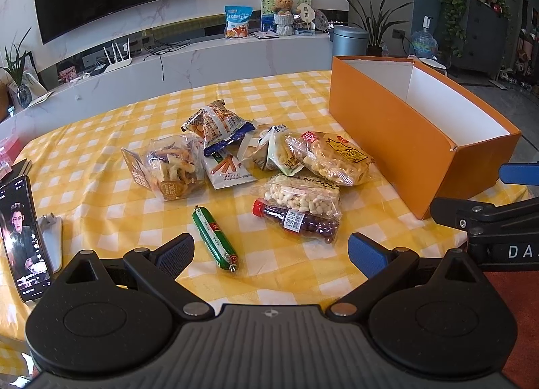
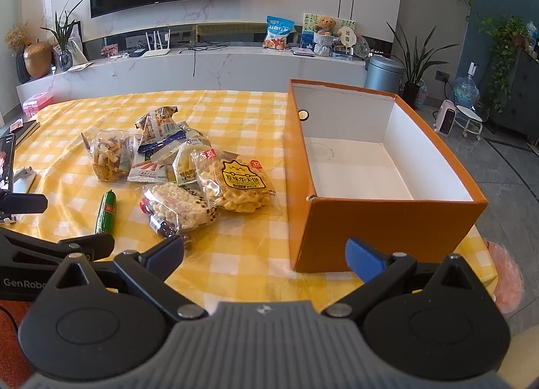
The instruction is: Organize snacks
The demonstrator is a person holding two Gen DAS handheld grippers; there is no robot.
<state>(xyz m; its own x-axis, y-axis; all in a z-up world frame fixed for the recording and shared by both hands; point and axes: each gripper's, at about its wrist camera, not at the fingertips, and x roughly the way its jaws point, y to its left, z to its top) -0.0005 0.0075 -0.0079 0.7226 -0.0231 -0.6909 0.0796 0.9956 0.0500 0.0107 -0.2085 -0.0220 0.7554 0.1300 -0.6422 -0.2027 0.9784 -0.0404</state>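
Both the left gripper (image 1: 271, 252) and right gripper (image 2: 264, 256) hover level above the tablecloth (image 1: 101, 193), fingers spread, holding nothing.

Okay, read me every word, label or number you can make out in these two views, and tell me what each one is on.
"DA", cut off at the frame edge: right hand-held gripper body, seen from the left wrist.
"GenRob", cut off: left hand-held gripper body.
"原味华夫饼": yellow label on the waffle snack bag.
Barcode sticker on the red-capped bottle: digits too small.
Other snack packets, green sausage, phone screen: text blurred, unreadable.
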